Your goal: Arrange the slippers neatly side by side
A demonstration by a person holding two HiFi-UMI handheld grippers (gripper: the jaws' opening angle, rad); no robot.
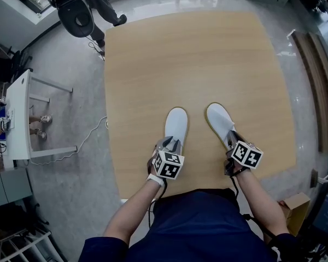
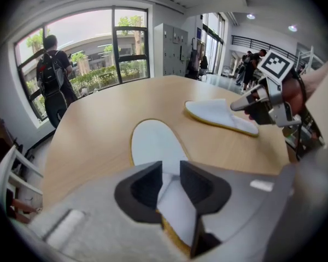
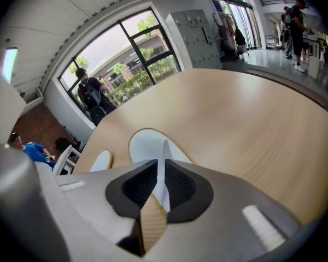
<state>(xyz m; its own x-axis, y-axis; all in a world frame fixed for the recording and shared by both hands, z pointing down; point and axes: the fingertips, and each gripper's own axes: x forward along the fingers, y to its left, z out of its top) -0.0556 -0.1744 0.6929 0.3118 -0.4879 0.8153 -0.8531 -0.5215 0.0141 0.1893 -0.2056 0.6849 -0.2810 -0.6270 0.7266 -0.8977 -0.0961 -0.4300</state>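
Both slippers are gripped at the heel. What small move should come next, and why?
Probably swing the right gripper inward, bringing the heel of the right slipper toward the left slipper: the heels sit farther apart than the toes, so the pair isn't parallel.

The heel end of the left slipper [image 1: 176,123] sits between the fingers [image 2: 139,190] of the left gripper [image 1: 172,144]. The rest of it lies on the table [image 1: 197,59], straight ahead of them. The heel end of the right slipper [image 1: 220,121] sits between the fingers of the right gripper [image 1: 232,139], toe ahead. This slipper lies right of the left fingers, apart from the left slipper. A person [image 2: 52,75] stands beyond the table, ahead and left of the fingers.
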